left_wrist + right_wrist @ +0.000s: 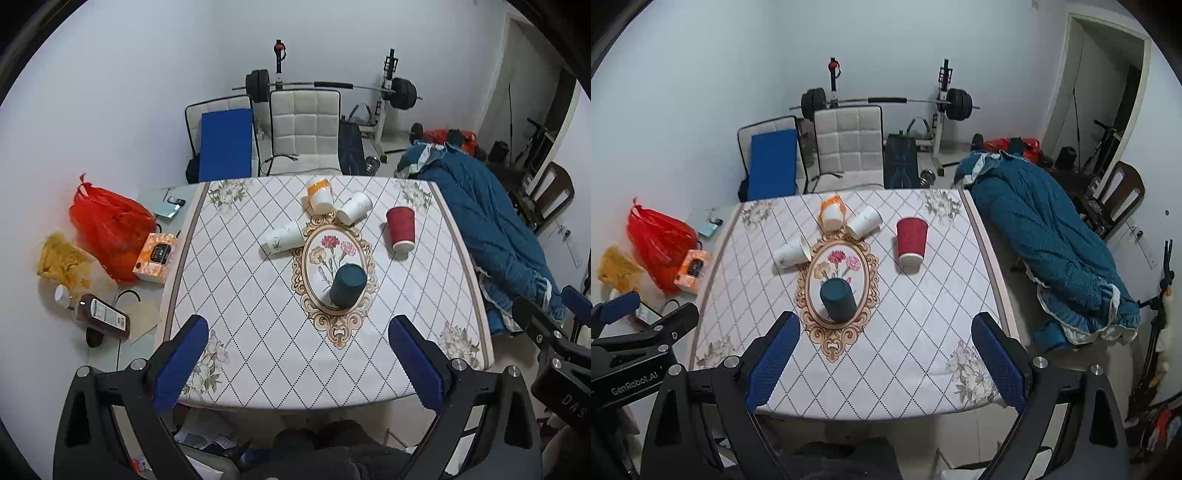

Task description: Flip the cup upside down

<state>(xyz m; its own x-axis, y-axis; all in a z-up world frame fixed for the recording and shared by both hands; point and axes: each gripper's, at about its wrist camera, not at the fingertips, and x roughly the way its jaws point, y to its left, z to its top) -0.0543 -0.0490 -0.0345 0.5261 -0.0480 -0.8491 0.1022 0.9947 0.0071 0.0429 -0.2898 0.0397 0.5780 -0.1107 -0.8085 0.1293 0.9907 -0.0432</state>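
Left tool (pixel 297 363) jaws spread wide, empty, right tool (pixel 886 360) likewise spread, empty, held side by side

"GenRobot.AI" in pale letters on the black body of the left gripper (pixel 631 373), seen from the right wrist cam. "DAS" + maybe more chars, cut off, on the black body of the right gripper (pixel 565 391) at the edge of the left wrist cam. White label on the brown bottle (pixel 101 315) and print on the orange tissue box (pixel 156 257) are there but too small to read; cups' markings likewise illegible.
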